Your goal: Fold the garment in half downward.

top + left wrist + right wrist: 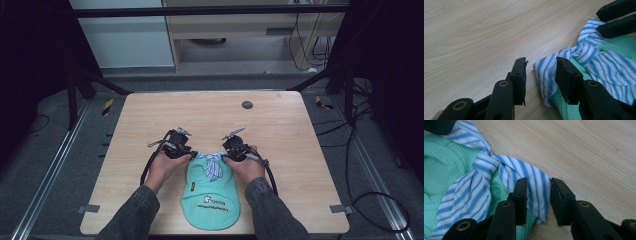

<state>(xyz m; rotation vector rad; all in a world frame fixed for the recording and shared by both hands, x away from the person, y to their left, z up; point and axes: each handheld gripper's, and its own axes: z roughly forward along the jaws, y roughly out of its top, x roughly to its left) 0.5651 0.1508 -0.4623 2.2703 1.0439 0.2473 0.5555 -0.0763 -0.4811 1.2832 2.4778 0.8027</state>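
Note:
A small mint-green mesh garment [210,192] with a blue-and-white striped collar [211,162] lies flat near the table's front edge, its printed label toward the person. My left gripper [192,154] rests at the collar's left end, and my right gripper [225,155] at its right end. In the left gripper view the left gripper [540,65] stands open, with the striped collar corner [547,75] lying between its jaws. In the right gripper view the right gripper [538,185] is likewise open astride the other collar corner [536,195]. The collar is knotted at its middle [580,51].
The wooden table [200,115] is bare beyond the garment, apart from a small dark round disc [247,104] at its far side. Black cables trail from both grippers toward the person. Metal rails and dark floor flank the table.

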